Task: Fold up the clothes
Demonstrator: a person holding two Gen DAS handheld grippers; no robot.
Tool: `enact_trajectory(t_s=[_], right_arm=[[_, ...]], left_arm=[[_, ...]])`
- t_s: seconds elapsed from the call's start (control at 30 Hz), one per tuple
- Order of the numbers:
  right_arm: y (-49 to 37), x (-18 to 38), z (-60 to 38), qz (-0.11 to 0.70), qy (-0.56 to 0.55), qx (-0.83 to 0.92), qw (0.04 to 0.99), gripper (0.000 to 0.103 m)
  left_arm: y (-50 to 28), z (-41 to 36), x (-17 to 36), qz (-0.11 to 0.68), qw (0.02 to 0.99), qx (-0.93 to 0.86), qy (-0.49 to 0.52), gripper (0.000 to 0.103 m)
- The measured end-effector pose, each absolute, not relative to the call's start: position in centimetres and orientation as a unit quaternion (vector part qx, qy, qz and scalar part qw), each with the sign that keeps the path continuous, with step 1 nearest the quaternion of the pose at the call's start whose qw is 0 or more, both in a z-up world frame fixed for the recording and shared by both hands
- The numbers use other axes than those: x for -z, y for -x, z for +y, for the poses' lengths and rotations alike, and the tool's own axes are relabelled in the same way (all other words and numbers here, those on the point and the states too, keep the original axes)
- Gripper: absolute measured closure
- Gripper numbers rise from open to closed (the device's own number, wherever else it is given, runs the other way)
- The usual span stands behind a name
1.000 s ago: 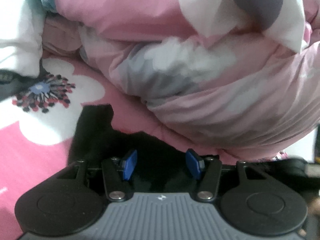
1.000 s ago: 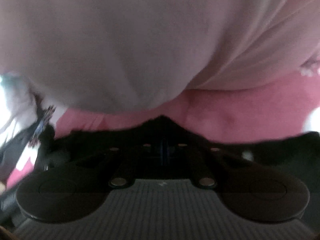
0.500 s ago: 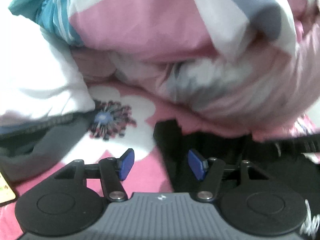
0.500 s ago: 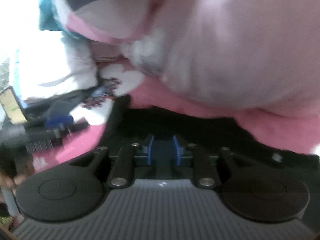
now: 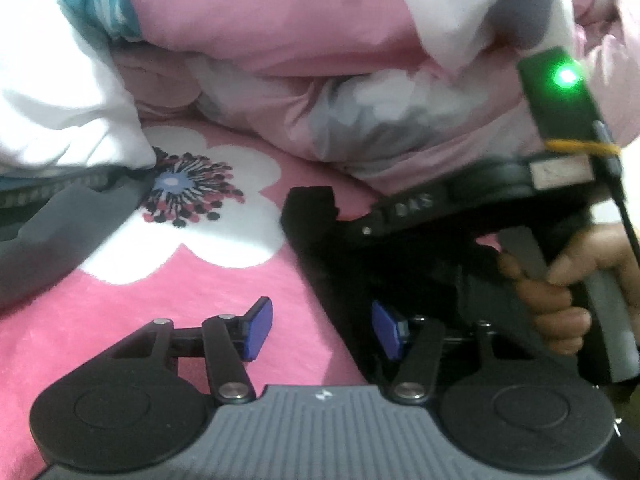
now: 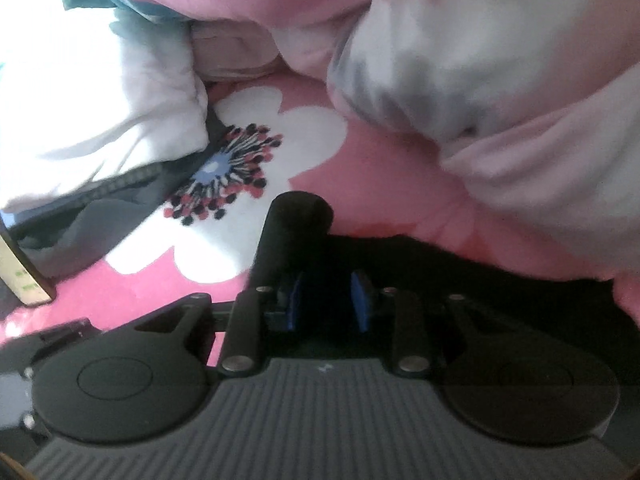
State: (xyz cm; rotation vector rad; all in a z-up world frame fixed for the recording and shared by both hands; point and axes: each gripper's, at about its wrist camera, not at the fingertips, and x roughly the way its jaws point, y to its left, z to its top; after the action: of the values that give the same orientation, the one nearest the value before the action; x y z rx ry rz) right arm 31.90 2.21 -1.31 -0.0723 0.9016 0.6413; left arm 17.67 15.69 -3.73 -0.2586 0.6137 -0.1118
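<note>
A black garment (image 5: pixel 316 236) lies on the pink flowered sheet (image 5: pixel 120 320), its edge running down toward me. My left gripper (image 5: pixel 320 332) is open and low over the sheet; its right pad rests over the black cloth and its left pad over bare sheet. In the right wrist view, my right gripper (image 6: pixel 327 304) has its blue pads partly apart over the black garment (image 6: pixel 480 280), with a rolled black fold (image 6: pixel 298 220) standing just ahead of the left finger. A hand (image 5: pixel 560 292) holds the right gripper's body (image 5: pixel 460 200).
A bulky pink, white and grey duvet (image 5: pixel 320 40) fills the far side. White bedding (image 5: pixel 60 100) and a grey zipped garment (image 5: pixel 60 224) lie at the left. A flat phone-like object (image 6: pixel 24 276) sits at the left edge.
Both grippers have drawn back from the duvet, showing more sheet. The right gripper's pads went from closed together to partly apart. The right gripper and hand have come into the left view.
</note>
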Motion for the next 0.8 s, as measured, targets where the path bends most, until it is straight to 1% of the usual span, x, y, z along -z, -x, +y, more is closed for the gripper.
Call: enact_trajectory(t_s=[0.03, 0.2, 0.37, 0.43, 0.5, 0.57, 0.7, 0.8], right_arm=[[-31.9, 1.3, 2.3, 0.429, 0.024, -0.309, 0.848, 0.098], [-31.4, 0.0, 3.6, 0.421, 0.002, -0.336, 0.843, 0.099], [-31.0, -1.5, 5.3, 0.417, -0.018, -0.37, 0.83, 0.099], [-30.8, -2.0, 6.0, 0.415, -0.027, -0.383, 0.825, 0.098], [-30.7, -2.6, 6.6, 0.413, -0.035, -0.396, 0.819, 0.096], [-30.6, -3.2, 7.0, 0.41, -0.043, -0.406, 0.816, 0.096], [-30.5, -4.5, 4.9, 0.389, -0.05, -0.384, 0.836, 0.095], [-30.6, -5.3, 3.4, 0.379, -0.054, -0.363, 0.849, 0.093]], left_arm=[[-17.5, 15.6, 3.7, 0.299, 0.945, 0.057, 0.124, 0.052], [-17.1, 15.8, 3.6, 0.293, 0.945, 0.063, 0.134, 0.053], [-17.3, 17.5, 4.2, 0.308, 0.93, 0.059, 0.192, 0.053], [-17.4, 18.1, 4.5, 0.312, 0.926, 0.051, 0.207, 0.056], [-17.4, 18.4, 4.5, 0.311, 0.924, 0.047, 0.216, 0.058], [-17.3, 18.4, 4.4, 0.306, 0.927, 0.039, 0.214, 0.058], [-17.5, 19.1, 4.5, 0.298, 0.927, 0.019, 0.228, 0.059], [-17.6, 19.9, 4.7, 0.291, 0.923, 0.002, 0.251, 0.062]])
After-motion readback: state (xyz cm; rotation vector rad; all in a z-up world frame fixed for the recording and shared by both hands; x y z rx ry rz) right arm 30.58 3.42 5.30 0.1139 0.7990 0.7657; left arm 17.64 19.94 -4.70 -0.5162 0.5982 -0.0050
